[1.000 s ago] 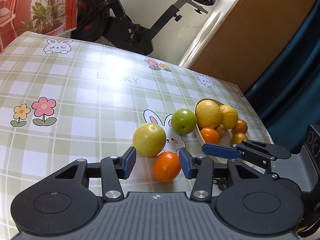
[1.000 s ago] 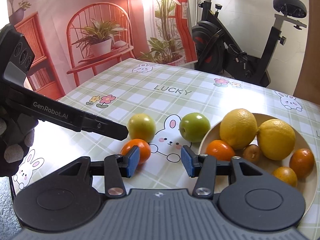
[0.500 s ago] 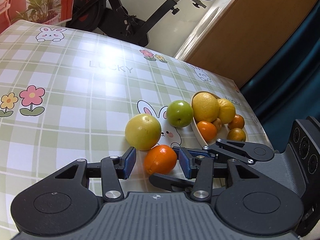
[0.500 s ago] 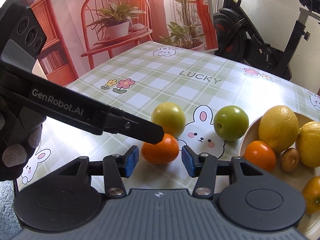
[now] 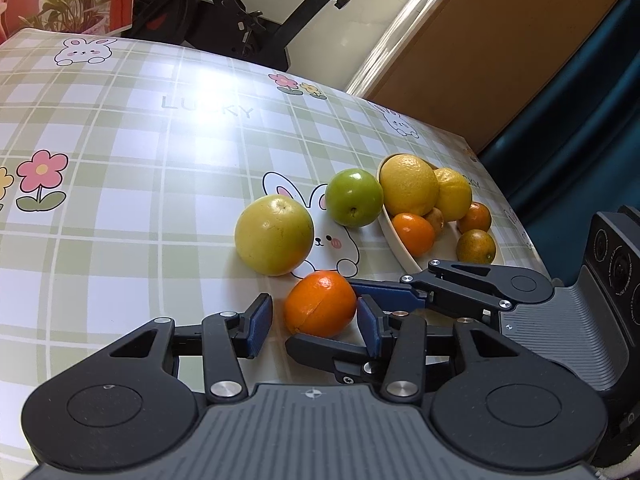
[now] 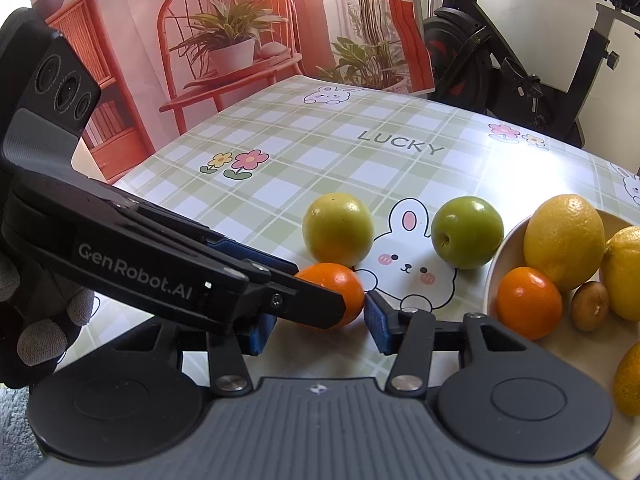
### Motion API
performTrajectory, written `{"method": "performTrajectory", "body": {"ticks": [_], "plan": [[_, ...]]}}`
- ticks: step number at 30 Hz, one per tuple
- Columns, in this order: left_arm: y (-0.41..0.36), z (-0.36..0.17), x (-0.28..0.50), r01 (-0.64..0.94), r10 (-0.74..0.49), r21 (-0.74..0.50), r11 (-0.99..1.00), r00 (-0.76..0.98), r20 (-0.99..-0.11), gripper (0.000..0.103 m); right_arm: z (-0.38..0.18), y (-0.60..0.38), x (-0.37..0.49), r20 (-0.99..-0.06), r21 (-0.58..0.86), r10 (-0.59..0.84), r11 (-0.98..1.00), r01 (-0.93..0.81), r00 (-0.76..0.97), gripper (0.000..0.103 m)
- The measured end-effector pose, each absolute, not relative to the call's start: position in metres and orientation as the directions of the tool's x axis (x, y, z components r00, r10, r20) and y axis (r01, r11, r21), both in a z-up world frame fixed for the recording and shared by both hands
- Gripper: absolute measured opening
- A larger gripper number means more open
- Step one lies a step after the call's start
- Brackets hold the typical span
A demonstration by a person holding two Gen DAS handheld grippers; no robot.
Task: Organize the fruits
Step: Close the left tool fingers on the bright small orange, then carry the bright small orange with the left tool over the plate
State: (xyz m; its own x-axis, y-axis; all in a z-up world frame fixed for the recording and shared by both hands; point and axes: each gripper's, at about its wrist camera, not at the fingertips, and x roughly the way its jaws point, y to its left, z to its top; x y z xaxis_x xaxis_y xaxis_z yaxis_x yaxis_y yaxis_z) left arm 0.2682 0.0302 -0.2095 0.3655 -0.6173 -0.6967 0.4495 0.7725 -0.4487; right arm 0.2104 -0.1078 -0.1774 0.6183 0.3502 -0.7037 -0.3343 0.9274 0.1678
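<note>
A: Where does the loose orange point(image 5: 320, 304) sit?

B: On the checked tablecloth point(image 5: 120, 160), just in front of the yellow-green fruit point(image 5: 274, 235) and well short of the bowl point(image 5: 394, 246); both tools crowd it at once.

A: What are the two grippers doing?

B: The left gripper point(image 5: 315, 322) is spread, its blue pads either side of the orange with a gap showing on the left; the right gripper point(image 6: 320, 324) is spread too, one pad close to or touching the orange's right flank; the left tool's finger crosses in front of it.

A: So how should the grasp go?

B: I'd let one tool take it and back the other off, or the fingers will foul each other; centre the orange between the pads, close gently across its widest part, since a round, smooth fruit may roll out; then lift clear of the green fruit point(image 6: 466, 232) before carrying it to the bowl.
</note>
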Motion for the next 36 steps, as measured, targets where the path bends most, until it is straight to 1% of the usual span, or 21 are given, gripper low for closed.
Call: {"method": "performTrajectory", "body": {"ticks": [4,6,12,26,36], "plan": [[0.027,-0.209,0.265,0.469,-0.624,-0.443,0.764,0.362,-0.692,0.043,-0.179,-0.109,0.206,-0.698,0.188,0.362,0.925,-0.33,0.618,0.048],[0.026,-0.209,0.263,0.477,-0.625,-0.438,0.762,0.361,-0.692,0.043,-0.179,-0.11,0.204,-0.693,0.197,0.366,0.925,-0.324,0.621,0.046],[0.023,-0.208,0.26,0.499,-0.623,-0.425,0.755,0.345,-0.702,0.043,-0.178,-0.112,0.197,-0.68,0.222,0.374,0.925,-0.309,0.63,0.046],[0.018,-0.21,0.248,0.526,-0.599,-0.383,0.759,0.335,-0.727,0.042,-0.181,-0.112,0.18,-0.686,0.211,0.371,0.925,-0.316,0.626,0.047],[0.033,-0.207,0.247,0.475,-0.629,-0.447,0.758,0.355,-0.691,0.034,-0.182,-0.115,0.178,-0.678,0.212,0.363,0.929,-0.303,0.639,0.047]]}}
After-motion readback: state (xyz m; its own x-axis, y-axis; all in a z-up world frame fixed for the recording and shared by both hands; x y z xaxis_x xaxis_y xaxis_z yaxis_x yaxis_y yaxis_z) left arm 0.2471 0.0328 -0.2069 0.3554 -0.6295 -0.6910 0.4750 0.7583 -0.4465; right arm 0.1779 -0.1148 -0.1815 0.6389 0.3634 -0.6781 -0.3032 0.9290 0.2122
